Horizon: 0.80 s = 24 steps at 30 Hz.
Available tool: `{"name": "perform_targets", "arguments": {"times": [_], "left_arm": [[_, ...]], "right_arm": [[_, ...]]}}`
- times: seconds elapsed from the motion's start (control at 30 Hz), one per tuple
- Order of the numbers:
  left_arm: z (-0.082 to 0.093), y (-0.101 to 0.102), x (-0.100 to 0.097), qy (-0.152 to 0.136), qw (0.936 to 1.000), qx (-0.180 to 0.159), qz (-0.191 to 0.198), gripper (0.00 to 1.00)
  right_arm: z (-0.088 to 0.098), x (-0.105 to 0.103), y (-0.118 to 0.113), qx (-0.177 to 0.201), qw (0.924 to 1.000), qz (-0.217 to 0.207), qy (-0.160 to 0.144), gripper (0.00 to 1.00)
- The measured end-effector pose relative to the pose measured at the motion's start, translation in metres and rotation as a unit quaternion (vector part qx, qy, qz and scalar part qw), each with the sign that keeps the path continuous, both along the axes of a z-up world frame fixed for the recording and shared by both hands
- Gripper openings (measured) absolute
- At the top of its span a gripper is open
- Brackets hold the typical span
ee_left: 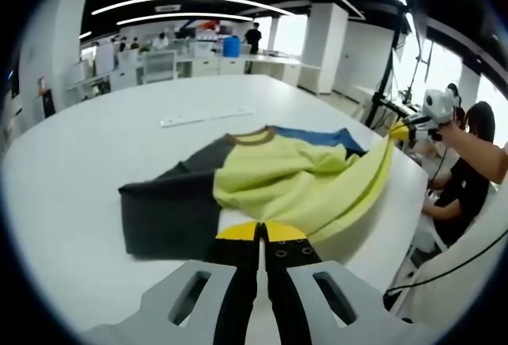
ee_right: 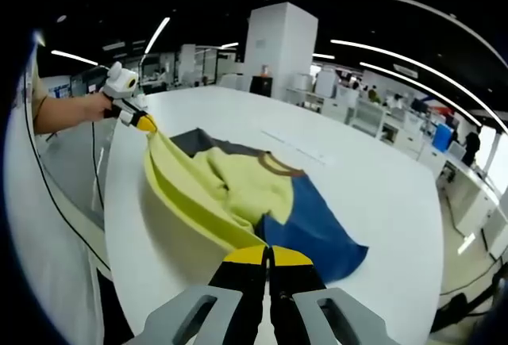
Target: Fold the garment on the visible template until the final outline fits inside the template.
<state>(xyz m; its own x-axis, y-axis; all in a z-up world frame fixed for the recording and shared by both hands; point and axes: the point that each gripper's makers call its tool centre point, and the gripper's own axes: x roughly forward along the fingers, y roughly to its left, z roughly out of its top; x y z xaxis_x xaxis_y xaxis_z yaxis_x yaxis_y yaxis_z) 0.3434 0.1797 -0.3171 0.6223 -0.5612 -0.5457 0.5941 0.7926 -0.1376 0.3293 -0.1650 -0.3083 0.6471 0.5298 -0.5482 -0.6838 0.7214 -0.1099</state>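
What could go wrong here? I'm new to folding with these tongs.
The left tongs and right tongs pinch the yellow hem of the shirt by its edge; it might slip out.
The lifted hem hangs near the table edge; pulling further could drag the shirt off.
The body is bunched, so creases may fold in.

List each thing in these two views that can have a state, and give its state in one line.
Shirt: partly folded on the white table, its yellow hem lifted at both corners.
Left gripper: shut on the shirt hem.
Right gripper: shut on the shirt hem.
Blue sleeve: spread flat.
Grey sleeve: spread flat.
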Motion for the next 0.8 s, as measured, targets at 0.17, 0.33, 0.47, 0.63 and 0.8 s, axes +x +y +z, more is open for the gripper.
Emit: {"name": "perform_targets", "arguments": {"times": [0.17, 0.33, 0.47, 0.63, 0.8], "left_arm": [[0.001, -0.002, -0.008, 0.004, 0.9999, 0.003, -0.010, 0.00], [0.003, -0.001, -0.014, 0.006, 0.9998, 0.007, -0.017, 0.00], [0.003, 0.001, -0.020, 0.007, 0.9998, 0.008, -0.019, 0.00], [-0.003, 0.004, -0.031, 0.018, 0.9994, 0.016, -0.026, 0.00], [-0.011, 0.009, -0.041, 0.033, 0.9988, 0.022, -0.027, 0.00]], "right_arm": [[0.002, -0.008, 0.000, 0.002, 1.0000, 0.004, 0.003, 0.00], [0.002, -0.018, 0.001, 0.003, 0.9999, 0.011, 0.008, 0.00], [-0.001, -0.028, 0.003, 0.003, 0.9997, 0.018, 0.017, 0.00], [-0.006, -0.041, 0.007, 0.002, 0.9991, 0.031, 0.030, 0.00], [-0.015, -0.056, 0.012, 0.004, 0.9978, 0.044, 0.050, 0.00]]}}
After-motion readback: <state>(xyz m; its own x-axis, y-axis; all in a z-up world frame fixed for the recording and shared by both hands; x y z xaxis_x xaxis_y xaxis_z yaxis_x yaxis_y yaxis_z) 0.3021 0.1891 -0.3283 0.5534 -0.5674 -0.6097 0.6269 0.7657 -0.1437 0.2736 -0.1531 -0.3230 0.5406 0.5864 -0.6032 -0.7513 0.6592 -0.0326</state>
